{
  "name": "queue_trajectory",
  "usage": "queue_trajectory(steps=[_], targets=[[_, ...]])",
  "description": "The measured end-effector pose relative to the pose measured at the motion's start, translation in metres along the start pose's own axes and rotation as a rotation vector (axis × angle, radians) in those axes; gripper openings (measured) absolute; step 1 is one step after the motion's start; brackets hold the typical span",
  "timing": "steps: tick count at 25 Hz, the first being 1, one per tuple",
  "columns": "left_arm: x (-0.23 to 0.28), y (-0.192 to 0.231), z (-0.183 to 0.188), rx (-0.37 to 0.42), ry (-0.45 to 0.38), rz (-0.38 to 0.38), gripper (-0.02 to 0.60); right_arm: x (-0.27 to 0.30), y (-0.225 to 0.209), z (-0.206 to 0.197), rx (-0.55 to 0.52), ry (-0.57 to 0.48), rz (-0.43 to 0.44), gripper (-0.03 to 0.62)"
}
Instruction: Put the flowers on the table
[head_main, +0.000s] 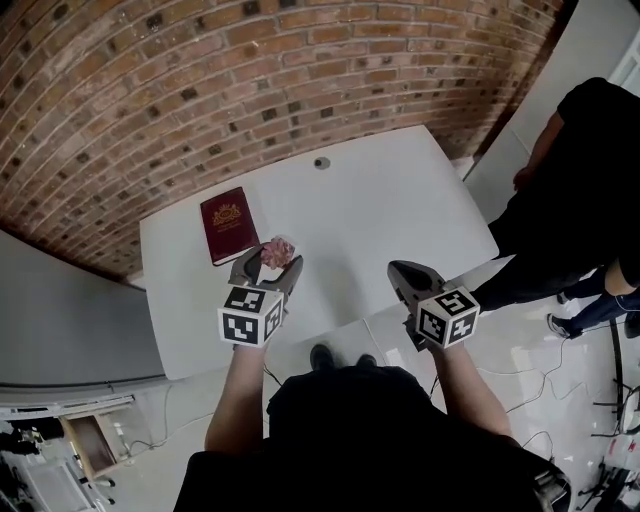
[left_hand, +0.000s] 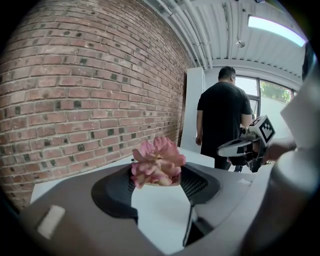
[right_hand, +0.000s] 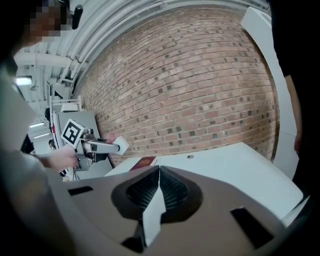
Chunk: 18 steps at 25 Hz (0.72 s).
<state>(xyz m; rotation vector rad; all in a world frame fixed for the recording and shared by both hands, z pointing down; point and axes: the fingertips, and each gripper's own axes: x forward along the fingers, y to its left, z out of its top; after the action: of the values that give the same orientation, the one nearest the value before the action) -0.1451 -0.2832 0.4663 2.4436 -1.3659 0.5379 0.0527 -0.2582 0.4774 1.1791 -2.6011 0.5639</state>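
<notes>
A bunch of pink flowers (head_main: 280, 249) is pinched between the jaw tips of my left gripper (head_main: 272, 259), held a little above the white table (head_main: 390, 200) near its front left. In the left gripper view the flowers (left_hand: 157, 167) fill the gap between the dark pads. My right gripper (head_main: 404, 275) hangs over the table's front edge on the right, jaws shut with nothing between them; its pads meet in the right gripper view (right_hand: 159, 172). That view also shows the left gripper (right_hand: 97, 145) at far left.
A dark red book (head_main: 228, 224) lies on the table just behind the left gripper. A small round grommet (head_main: 321, 162) sits near the far edge. A person in black (head_main: 575, 190) stands at the table's right end. A brick wall (head_main: 250, 80) runs behind; cables (head_main: 560, 390) lie on the floor.
</notes>
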Motion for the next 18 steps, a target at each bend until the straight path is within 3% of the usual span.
queue_trajectory(steps=[8,18], targets=[[0.015,0.025,-0.012,-0.017,0.017,-0.059,0.272,0.031,0.023,0.007,0.022,-0.004,-0.006,0.012],[0.06,0.015,-0.009,-0.036,0.065,-0.101,0.272,0.052,-0.013,0.014,0.049,-0.002,0.001,0.012]])
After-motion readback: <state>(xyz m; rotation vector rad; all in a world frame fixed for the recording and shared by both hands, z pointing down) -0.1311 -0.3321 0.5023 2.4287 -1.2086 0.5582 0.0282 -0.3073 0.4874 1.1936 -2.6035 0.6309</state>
